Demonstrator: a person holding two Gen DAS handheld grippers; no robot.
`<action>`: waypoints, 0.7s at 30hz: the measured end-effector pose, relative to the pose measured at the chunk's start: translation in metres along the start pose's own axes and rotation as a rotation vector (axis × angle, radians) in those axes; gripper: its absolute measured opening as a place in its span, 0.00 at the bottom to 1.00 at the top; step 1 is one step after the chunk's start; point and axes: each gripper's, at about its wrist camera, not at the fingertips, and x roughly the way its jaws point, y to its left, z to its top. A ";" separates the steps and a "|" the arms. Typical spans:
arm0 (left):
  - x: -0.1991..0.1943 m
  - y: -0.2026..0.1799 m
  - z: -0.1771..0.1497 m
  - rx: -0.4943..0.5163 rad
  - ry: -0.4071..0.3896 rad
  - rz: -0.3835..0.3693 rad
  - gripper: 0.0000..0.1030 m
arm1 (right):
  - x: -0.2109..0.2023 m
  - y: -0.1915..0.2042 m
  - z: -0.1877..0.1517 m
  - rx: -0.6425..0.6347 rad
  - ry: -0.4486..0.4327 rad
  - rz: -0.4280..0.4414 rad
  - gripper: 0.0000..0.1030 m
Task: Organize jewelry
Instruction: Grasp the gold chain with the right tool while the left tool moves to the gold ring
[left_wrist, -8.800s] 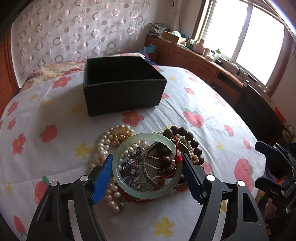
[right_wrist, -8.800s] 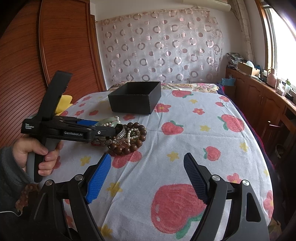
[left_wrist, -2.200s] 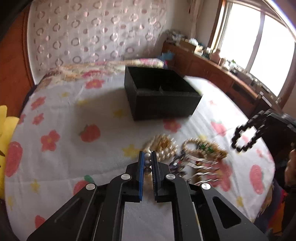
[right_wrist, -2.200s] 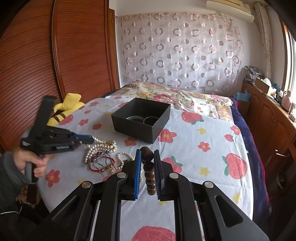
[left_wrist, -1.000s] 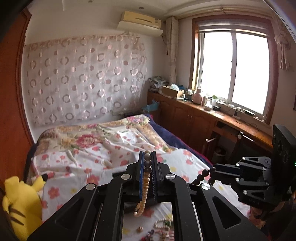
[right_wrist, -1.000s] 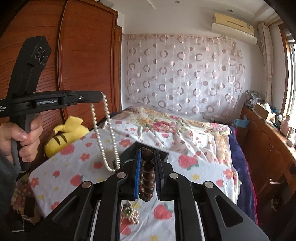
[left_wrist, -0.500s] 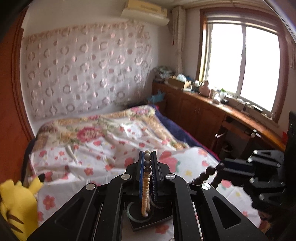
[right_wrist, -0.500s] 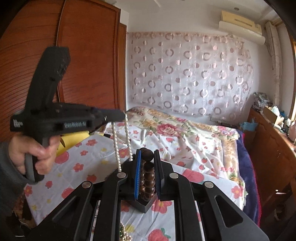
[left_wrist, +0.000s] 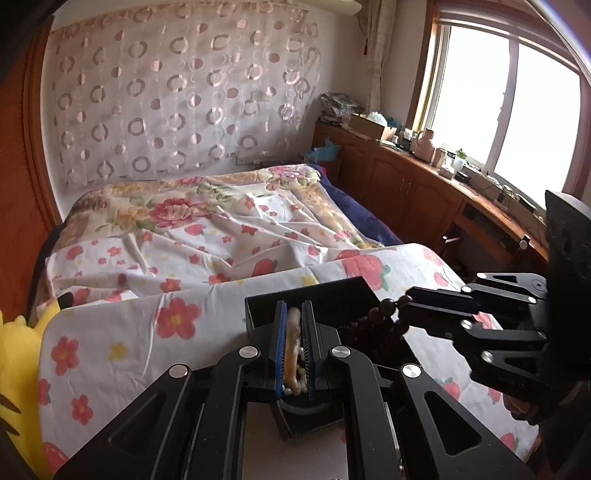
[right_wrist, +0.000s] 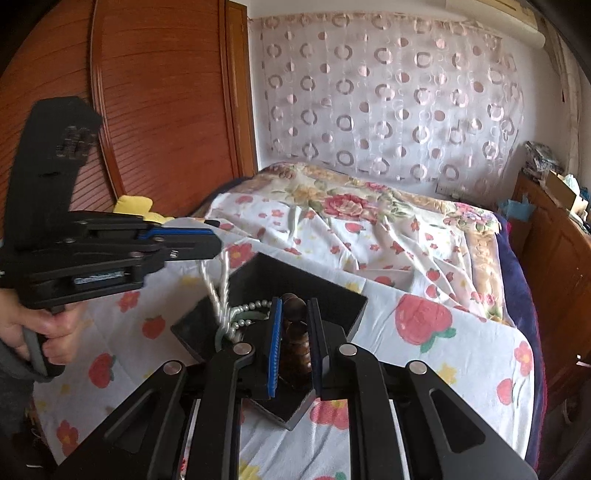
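Note:
A black open box stands on the flowered bedspread. My left gripper is shut on a white pearl necklace and holds it over the box. In the right wrist view the left gripper shows at the left, and the pearl necklace hangs from it down into the box. My right gripper is shut on a dark brown bead bracelet above the box. In the left wrist view the right gripper reaches in from the right with the brown beads hanging into the box.
A yellow plush toy lies at the bed's left edge. A wooden counter with clutter runs under the window on the right. A wooden wardrobe stands at the left. A patterned curtain covers the far wall.
Both grippers have come down over the black box. The pearl necklace and the brown bead bracelet now hang into it. Earlier both were lifted off the pile on the bedspread.

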 end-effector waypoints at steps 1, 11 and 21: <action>-0.002 -0.001 -0.001 0.001 0.000 0.003 0.12 | -0.001 0.001 -0.001 -0.001 -0.002 -0.002 0.16; -0.054 -0.015 -0.049 0.019 -0.037 0.024 0.44 | -0.047 0.012 -0.031 0.021 -0.012 -0.001 0.24; -0.090 -0.018 -0.111 0.002 -0.015 0.053 0.52 | -0.063 0.033 -0.102 0.035 0.096 -0.002 0.24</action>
